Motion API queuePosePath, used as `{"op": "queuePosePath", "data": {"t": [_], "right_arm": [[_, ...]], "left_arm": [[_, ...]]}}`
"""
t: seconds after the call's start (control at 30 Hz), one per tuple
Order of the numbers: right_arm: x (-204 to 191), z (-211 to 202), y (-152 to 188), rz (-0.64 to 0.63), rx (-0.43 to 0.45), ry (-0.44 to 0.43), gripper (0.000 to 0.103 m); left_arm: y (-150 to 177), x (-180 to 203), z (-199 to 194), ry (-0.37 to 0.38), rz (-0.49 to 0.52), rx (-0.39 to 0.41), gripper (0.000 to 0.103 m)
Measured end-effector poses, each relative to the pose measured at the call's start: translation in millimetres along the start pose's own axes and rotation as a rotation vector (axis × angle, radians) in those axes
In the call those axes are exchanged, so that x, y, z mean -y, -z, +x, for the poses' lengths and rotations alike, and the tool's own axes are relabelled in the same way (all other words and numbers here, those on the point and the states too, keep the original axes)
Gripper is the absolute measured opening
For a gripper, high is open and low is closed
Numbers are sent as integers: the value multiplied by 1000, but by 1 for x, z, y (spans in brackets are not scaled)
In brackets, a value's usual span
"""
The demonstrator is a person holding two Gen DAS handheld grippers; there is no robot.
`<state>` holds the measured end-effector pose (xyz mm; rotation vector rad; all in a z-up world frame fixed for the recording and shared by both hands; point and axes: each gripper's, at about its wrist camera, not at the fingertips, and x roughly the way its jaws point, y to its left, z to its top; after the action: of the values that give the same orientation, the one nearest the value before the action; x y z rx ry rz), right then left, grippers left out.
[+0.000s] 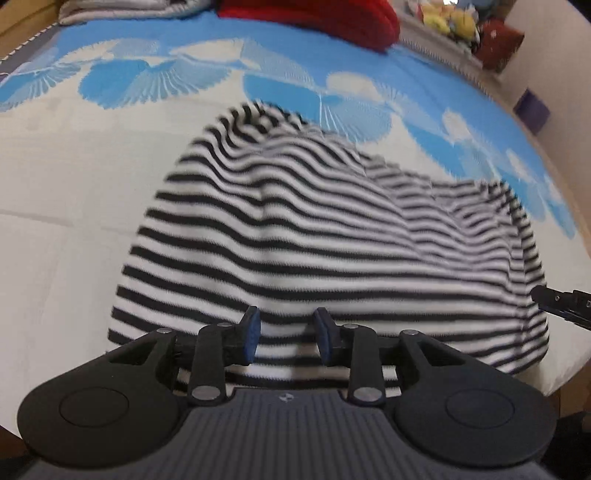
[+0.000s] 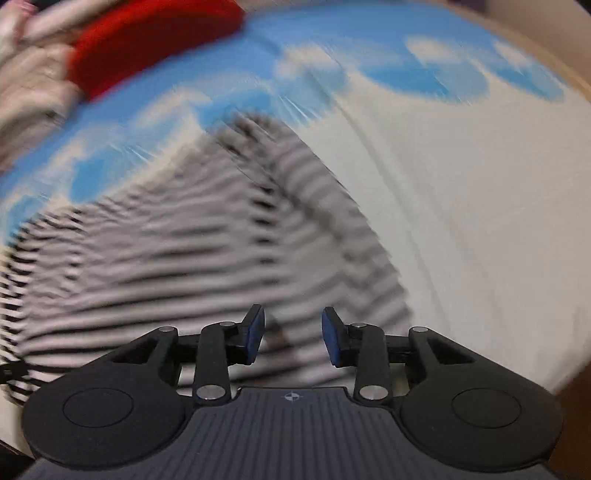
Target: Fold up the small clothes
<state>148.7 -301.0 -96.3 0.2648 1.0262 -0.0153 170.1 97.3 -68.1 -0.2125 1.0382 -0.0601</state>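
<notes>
Directly ahead of the left tool, a black-and-white striped knit garment lies rumpled on the bed's blue-and-white patterned sheet. Its blue-padded jaws stand apart, released, above the near hem. The right tool is likewise released over the same cloth, blurred. Far beyond lies a red cushion.
</notes>
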Motion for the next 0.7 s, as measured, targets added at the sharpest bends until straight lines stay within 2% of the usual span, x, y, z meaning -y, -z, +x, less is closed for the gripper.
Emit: {"op": "queuePosePath", "data": {"t": [0.13, 0.23, 0.3, 0.4, 0.43, 0.6, 0.7], "right_arm": [[-40, -7, -6, -73, 67, -192, 36], [-66, 8, -10, -125, 43, -265, 36], [-80, 25, -7, -165, -9, -230, 36], [-88, 49, -2, -195, -100, -68, 36], [-86, 55, -3, -175, -114, -47, 35], [-97, 54, -8, -195, -86, -16, 35], [-92, 43, -7, -186, -47, -1, 36]], "left_arm": [[-5, -10, -3, -22, -47, 10, 35], [-5, -21, -11, -17, -69, 15, 35], [-2, -28, -17, -3, -84, 19, 35], [4, -38, -24, 32, -124, 13, 35], [7, -41, -27, 46, -141, 7, 35], [22, -67, -28, 98, -269, -72, 35], [30, -88, -17, 123, -384, -134, 38]]}}
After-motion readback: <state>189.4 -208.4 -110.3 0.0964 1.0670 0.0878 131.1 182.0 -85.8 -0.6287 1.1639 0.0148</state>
